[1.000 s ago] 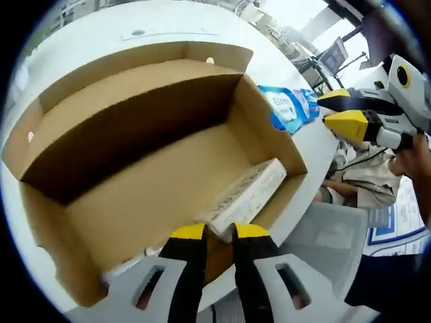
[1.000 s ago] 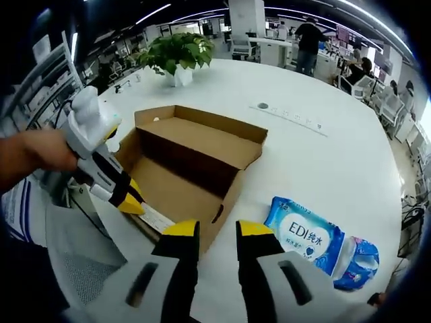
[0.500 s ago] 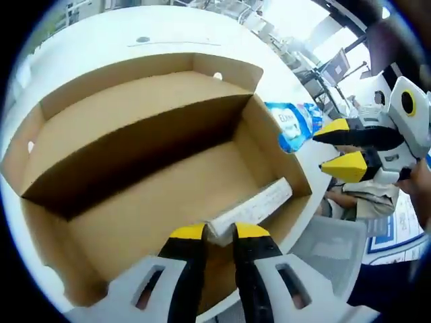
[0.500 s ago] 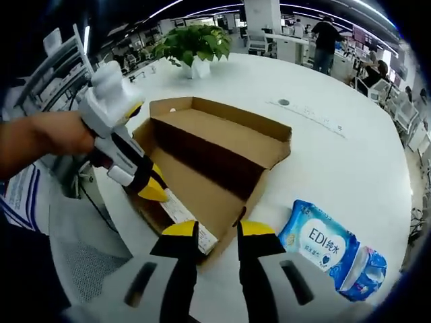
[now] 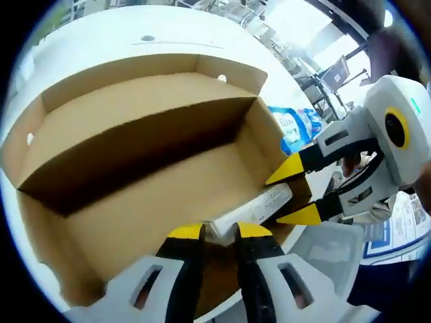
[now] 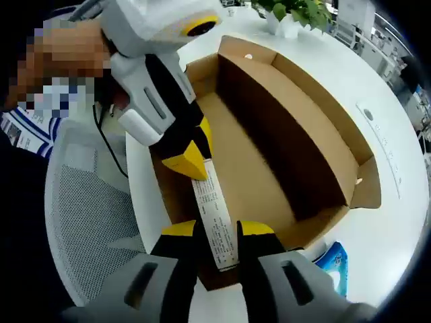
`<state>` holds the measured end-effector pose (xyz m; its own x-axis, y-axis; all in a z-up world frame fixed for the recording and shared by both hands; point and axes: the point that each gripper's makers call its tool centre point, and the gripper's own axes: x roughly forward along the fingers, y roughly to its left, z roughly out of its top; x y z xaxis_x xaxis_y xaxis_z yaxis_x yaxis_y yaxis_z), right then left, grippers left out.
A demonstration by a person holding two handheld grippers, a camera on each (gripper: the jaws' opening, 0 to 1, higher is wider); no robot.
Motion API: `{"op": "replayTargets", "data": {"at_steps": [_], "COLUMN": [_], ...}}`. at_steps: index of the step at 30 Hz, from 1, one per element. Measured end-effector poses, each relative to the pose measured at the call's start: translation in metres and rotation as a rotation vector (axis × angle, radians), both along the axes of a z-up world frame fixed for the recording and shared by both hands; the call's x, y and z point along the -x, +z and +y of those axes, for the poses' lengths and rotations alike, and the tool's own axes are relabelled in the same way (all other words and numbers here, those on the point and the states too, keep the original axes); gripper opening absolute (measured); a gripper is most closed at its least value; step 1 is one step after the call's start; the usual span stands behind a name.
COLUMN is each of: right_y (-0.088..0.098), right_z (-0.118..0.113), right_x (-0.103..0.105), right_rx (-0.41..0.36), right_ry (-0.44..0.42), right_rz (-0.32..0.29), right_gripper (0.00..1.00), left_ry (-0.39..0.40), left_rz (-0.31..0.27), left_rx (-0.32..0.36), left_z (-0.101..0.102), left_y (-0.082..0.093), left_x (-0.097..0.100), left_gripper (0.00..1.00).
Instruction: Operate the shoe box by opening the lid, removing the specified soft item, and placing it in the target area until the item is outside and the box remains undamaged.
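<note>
Moved since a second ago: right gripper [image 5: 293,196], from beside the tissue pack to the open box's near wall, where the white slip stands.

Box [image 5: 135,134]: brown cardboard, open, on the white table [image 6: 377,81], near its rounded edge; one flap folded down inside.

White slip [image 6: 217,225]: long printed label strip lying along the box's near wall, inside.

Left gripper [image 5: 219,233]: fingers clenched on one end of the slip.

Right gripper, own view [image 6: 219,230]: jaws apart, released, straddling the slip's other end; whether they touch it, cannot tell.

Tissue pack [image 5: 293,124]: blue soft pack, outside the box, on the table just beyond its far end wall.

Chair [image 6: 87,222]: grey mesh, beside the table edge.

Plant [image 6: 296,10]: potted, far table edge.
</note>
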<state>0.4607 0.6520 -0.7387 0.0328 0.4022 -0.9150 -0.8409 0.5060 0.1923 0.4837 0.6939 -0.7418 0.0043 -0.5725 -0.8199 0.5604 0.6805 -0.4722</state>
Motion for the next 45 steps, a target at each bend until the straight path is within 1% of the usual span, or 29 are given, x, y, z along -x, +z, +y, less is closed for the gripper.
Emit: {"op": "replayTargets", "data": {"at_steps": [1,2,3,6,8,10,14,17,19,20,21,23,24,26,27,28,29,30,32,33,34,35,37,39,42,44,45], "right_y": [-0.002,-0.003,-0.006,-0.011,-0.017,-0.021,-0.025,-0.029,-0.028,-0.028,-0.028,-0.028,-0.028,-0.024,-0.019,-0.016,-0.011,-0.007,0.004,0.010,0.014,0.020,0.026,0.034,0.045,0.050,0.052], "right_z": [0.001,0.000,0.000,0.004,0.004,0.006,0.011,0.012,0.014,0.014,0.013,0.011,0.011,0.012,0.013,0.015,0.015,0.015,0.018,0.019,0.020,0.021,0.021,0.022,0.022,0.021,0.019], "right_x": [0.001,0.001,0.001,0.002,0.001,0.001,0.003,0.002,0.003,0.004,0.004,0.003,0.003,0.003,0.002,0.001,-0.003,-0.006,-0.010,-0.011,-0.011,-0.012,-0.013,-0.014,-0.014,-0.014,-0.015], "right_rx": [0.002,0.005,0.017,0.022,0.048,0.050,0.056,0.054,0.049,0.047,0.051,0.057,0.059,0.052,0.040,0.032,0.032,0.028,0.021,0.024,0.025,0.023,0.025,0.022,0.020,0.031,0.038], "right_ry": [0.003,0.007,0.034,0.052,0.071,0.078,0.128,0.136,0.201,0.220,0.209,0.230,0.242,0.241,0.245,0.249,0.246,0.243,0.252,0.263,0.270,0.272,0.281,0.280,0.288,0.289,0.293], "right_rz": [0.020,0.023,0.031,0.045,0.045,0.057,0.062,0.070,0.045,0.040,0.044,0.035,0.023,0.016,0.013,0.005,-0.007,-0.013,-0.031,-0.045,-0.051,-0.057,-0.069,-0.081,-0.097,-0.107,-0.116], "right_gripper": [0.18,0.18,0.18,0.20,0.19,0.19,0.19,0.19,0.18,0.17,0.17,0.16,0.16,0.16,0.15,0.15,0.15,0.15,0.15,0.15,0.15,0.15,0.15,0.15,0.15,0.15,0.15], "left_ry": [0.002,0.008,0.005,0.011,0.022,0.017,0.017,0.018,0.021,0.029,0.031,0.033,0.043,0.063,0.088,0.101,0.138,0.135,0.156,0.172,0.178,0.186,0.218,0.224,0.236,0.238,0.268], "left_rz": [0.003,0.009,0.009,0.008,0.014,0.014,0.003,-0.002,-0.001,-0.006,-0.008,-0.009,-0.034,-0.064,-0.084,-0.092,-0.111,-0.113,-0.158,-0.151,-0.158,-0.172,-0.168,-0.202,-0.219,-0.250,-0.269], "left_rx": [0.003,0.002,0.002,0.008,0.015,0.017,0.016,0.021,0.028,0.032,0.035,0.035,0.036,0.040,0.043,0.050,0.075,0.076,0.108,0.108,0.114,0.145,0.193,0.208,0.249,0.288,0.329], "left_z": [0.000,0.000,0.000,0.000,-0.001,-0.001,-0.001,-0.001,0.000,0.002,0.003,0.006,0.009,0.015,0.019,0.021,0.022,0.025,0.028,0.031,0.033,0.032,0.033,0.036,0.038,0.041,0.041], "left_y": [0.000,-0.001,-0.001,0.000,-0.001,-0.001,0.000,0.000,0.000,0.000,0.000,0.001,0.003,0.007,0.011,0.014,0.019,0.021,0.032,0.034,0.038,0.043,0.052,0.059,0.071,0.082,0.090], "left_x": [0.000,0.000,0.001,0.000,0.000,0.000,0.001,0.001,0.002,0.001,0.001,0.002,0.000,-0.003,-0.005,-0.006,-0.010,-0.008,-0.013,-0.012,-0.012,-0.013,-0.013,-0.015,-0.012,-0.011,-0.013], "left_gripper": [0.16,0.16,0.16,0.16,0.16,0.15,0.14,0.13,0.14,0.15,0.15,0.15,0.16,0.16,0.16,0.17,0.17,0.17,0.19,0.19,0.18,0.18,0.17,0.18,0.19,0.18,0.19]}}
